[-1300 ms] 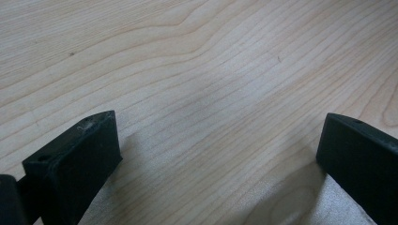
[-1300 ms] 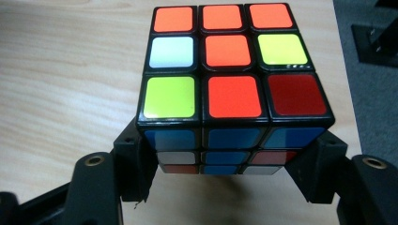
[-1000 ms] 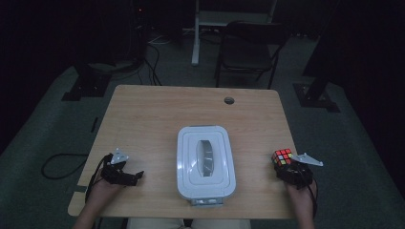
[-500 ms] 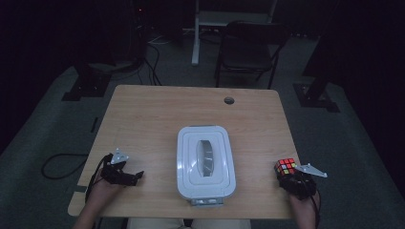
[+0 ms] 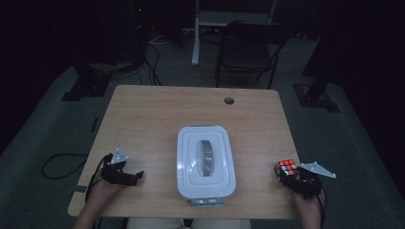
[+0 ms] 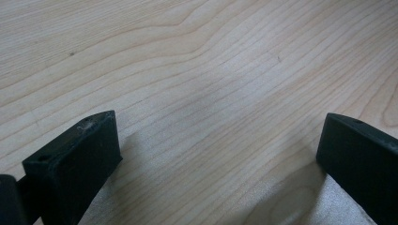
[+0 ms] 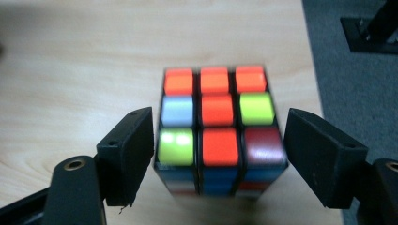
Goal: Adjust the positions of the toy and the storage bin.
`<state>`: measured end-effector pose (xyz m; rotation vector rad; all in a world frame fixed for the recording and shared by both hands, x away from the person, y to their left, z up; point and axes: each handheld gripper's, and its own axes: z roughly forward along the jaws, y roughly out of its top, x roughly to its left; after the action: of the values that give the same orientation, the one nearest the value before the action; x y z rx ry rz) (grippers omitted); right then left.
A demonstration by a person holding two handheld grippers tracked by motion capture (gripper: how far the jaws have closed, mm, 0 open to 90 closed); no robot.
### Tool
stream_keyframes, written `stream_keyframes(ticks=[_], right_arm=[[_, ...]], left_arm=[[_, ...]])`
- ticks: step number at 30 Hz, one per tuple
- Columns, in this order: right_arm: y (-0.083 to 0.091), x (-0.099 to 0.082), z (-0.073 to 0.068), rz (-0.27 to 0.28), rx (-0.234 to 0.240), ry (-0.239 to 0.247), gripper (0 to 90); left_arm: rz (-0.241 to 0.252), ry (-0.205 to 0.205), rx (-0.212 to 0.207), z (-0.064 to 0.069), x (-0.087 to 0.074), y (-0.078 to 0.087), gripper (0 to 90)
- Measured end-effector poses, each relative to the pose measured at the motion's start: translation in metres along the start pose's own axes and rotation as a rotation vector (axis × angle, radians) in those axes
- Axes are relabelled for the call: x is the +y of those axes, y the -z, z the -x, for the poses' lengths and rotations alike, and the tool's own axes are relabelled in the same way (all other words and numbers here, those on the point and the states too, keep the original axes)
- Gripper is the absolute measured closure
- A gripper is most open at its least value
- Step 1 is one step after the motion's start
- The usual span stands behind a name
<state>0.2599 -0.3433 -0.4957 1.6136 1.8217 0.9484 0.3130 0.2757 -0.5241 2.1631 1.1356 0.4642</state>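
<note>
A Rubik's cube [image 5: 285,168] with an orange-and-green top sits at the table's right front edge. In the right gripper view the cube [image 7: 216,131] lies between the two black jaws, which press on its sides; my right gripper [image 7: 218,145] is shut on it. From above, the right gripper [image 5: 290,174] is just behind the cube, near the table's right edge. My left gripper [image 5: 135,176] rests low at the front left, its jaws wide apart. In the left gripper view the left gripper [image 6: 218,150] has only bare wood between its fingers.
A white lidded container [image 5: 206,162] stands at the centre front of the wooden table [image 5: 191,109]. A cable hole [image 5: 229,100] is at the back right. Beyond the table are a dark chair [image 5: 248,47], stand bases and cables on the floor.
My right gripper has drawn back toward the person and slightly right, with the cube moving along in it. The left gripper has stayed in place.
</note>
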Motion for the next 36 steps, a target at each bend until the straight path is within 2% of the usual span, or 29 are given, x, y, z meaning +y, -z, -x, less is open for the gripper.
stream_keyframes(ticks=[1, 4, 8, 9, 11, 13, 16, 17, 20, 21, 25, 28, 30, 32, 33, 36], right_arm=[[0.005, 0.008, 0.000, 0.032, 0.015, -0.007, 23.6], [0.007, 0.016, 0.001, 0.051, 0.028, -0.014, 20.9], [0.008, 0.029, -0.003, 0.071, 0.040, 0.005, 18.6], [0.008, 0.038, -0.007, 0.076, 0.048, 0.020, 18.4], [0.007, 0.040, -0.009, 0.077, 0.053, 0.023, 18.4], [0.002, 0.049, -0.017, 0.074, 0.085, 0.053, 17.0], [-0.001, 0.054, -0.025, 0.070, 0.106, 0.076, 16.7], [-0.004, 0.059, -0.032, 0.074, 0.135, 0.085, 15.6], [-0.007, 0.062, -0.039, 0.075, 0.154, 0.097, 13.5], [-0.011, 0.065, -0.046, 0.067, 0.185, 0.114, 11.8], [-0.017, 0.067, -0.057, 0.056, 0.202, 0.131, 11.8], [-0.024, 0.068, -0.069, 0.043, 0.220, 0.169, 12.0], [-0.028, 0.067, -0.076, 0.043, 0.249, 0.191, 13.1], [-0.033, 0.065, -0.084, 0.043, 0.244, 0.231, 13.1], [-0.039, 0.063, -0.091, 0.032, 0.262, 0.255, 13.1], [-0.044, 0.060, -0.095, 0.028, 0.279, 0.262, 13.1]], left_arm=[[0.001, 0.000, 0.000, 0.000, 0.000, 0.000, 0.6], [0.000, -0.001, 0.000, 0.000, 0.000, 0.000, 0.7], [0.000, 0.000, 0.000, 0.000, 0.000, 0.000, 0.7], [0.000, 0.000, 0.000, 0.000, 0.000, 0.000, 0.7], [0.001, 0.000, 0.000, 0.000, 0.000, 0.000, 0.7], [0.001, 0.000, 0.001, 0.000, 0.000, 0.000, 0.7], [0.001, 0.000, 0.001, 0.000, 0.000, 0.000, 0.7], [0.001, 0.000, 0.001, 0.000, 0.000, 0.000, 0.7], [0.001, 0.000, 0.001, 0.000, 0.000, 0.000, 0.7], [0.001, 0.000, 0.000, 0.000, 0.000, 0.000, 0.6], [0.001, 0.000, 0.001, 0.000, 0.000, 0.000, 0.7], [0.001, 0.000, 0.001, 0.000, 0.000, 0.000, 0.7], [0.001, 0.000, 0.001, 0.000, 0.000, 0.000, 0.7], [0.001, 0.000, 0.000, 0.000, 0.000, 0.000, 0.7], [0.001, 0.001, 0.001, 0.000, 0.000, 0.000, 0.7], [0.000, 0.000, 0.000, 0.000, 0.000, 0.000, 0.7]])
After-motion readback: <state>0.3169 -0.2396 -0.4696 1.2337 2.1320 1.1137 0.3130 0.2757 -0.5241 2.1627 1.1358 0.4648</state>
